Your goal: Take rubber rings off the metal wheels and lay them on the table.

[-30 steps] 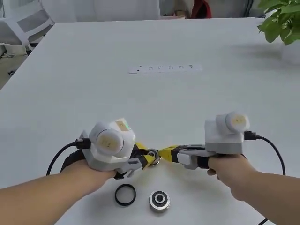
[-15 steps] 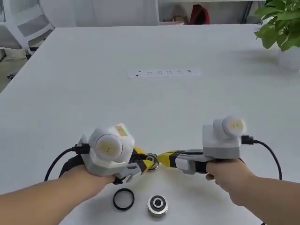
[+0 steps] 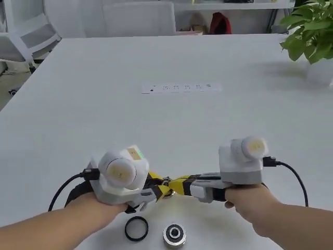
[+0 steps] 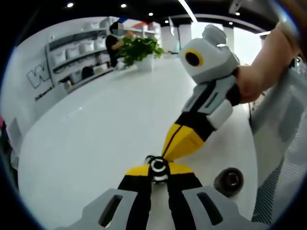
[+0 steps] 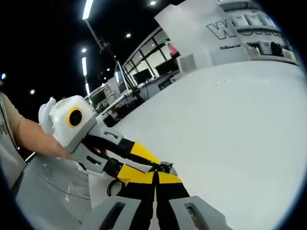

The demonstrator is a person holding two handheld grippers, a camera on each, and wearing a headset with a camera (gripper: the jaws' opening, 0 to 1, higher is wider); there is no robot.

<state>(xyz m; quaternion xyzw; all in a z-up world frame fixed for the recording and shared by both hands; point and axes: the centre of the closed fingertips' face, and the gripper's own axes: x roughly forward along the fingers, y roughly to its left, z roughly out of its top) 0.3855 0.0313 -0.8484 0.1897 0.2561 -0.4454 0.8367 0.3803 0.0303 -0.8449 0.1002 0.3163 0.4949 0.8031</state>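
A small metal wheel (image 4: 157,168) with a black rubber ring round it is held above the table, and my left gripper (image 4: 158,173) is shut on it. My right gripper (image 5: 154,175) is shut, its yellow tips pinching the ring at the wheel's (image 5: 166,167) edge. In the head view the left gripper (image 3: 157,188) and right gripper (image 3: 179,185) meet tip to tip at the wheel (image 3: 166,182). A loose rubber ring (image 3: 136,228) lies flat on the table below them, beside a bare metal wheel (image 3: 174,234).
The white table (image 3: 166,125) stretches far ahead. A white power strip (image 3: 180,87) lies at mid-table and a potted plant (image 3: 307,31) stands at the far right. Cables trail from both grippers. White chairs stand beyond the far left edge.
The head camera has tilted a little. Both grippers stay joined at the wheel, and the loose ring and bare wheel lie where they were.
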